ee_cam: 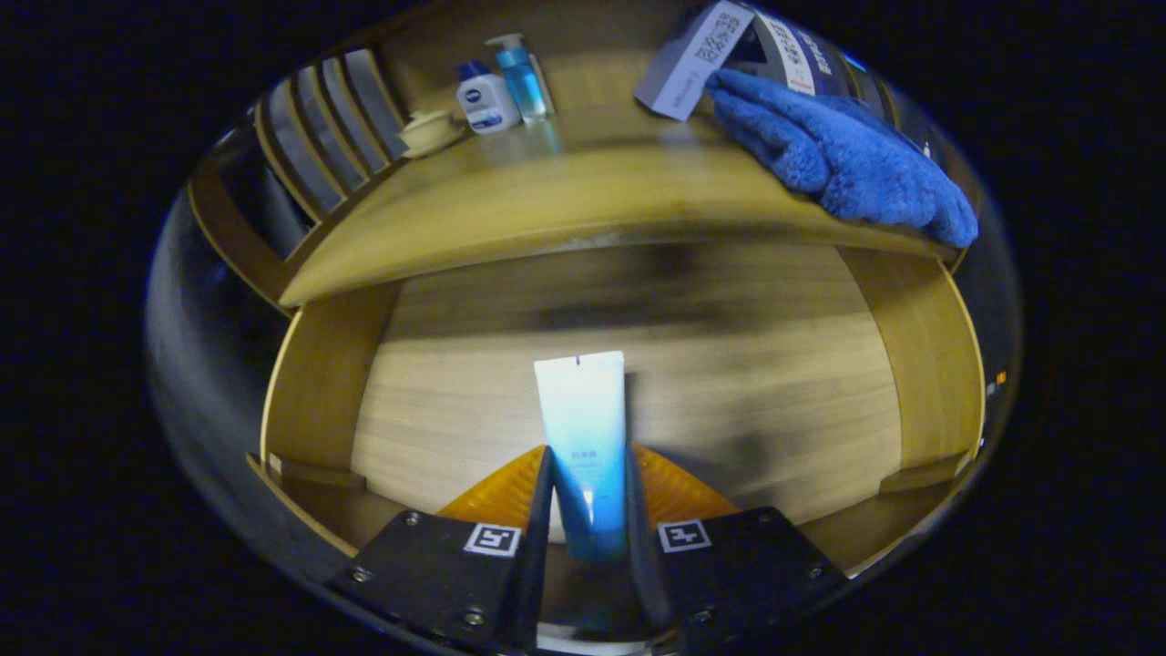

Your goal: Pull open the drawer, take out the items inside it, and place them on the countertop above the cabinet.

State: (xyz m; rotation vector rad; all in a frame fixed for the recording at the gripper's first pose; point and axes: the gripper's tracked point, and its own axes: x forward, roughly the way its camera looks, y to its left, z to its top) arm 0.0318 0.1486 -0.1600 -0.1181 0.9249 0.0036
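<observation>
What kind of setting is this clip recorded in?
Probably a mock bathroom or dresser corner: a wooden countertop carrying toiletry bottles and a blue towel, an open drawer below. The tongs grip a tube.

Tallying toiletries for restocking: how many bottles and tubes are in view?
3. A tube is clamped between the tongs over the open drawer. A white bottle and blue pump bottle stand together on the countertop. Others may be hidden.
</observation>
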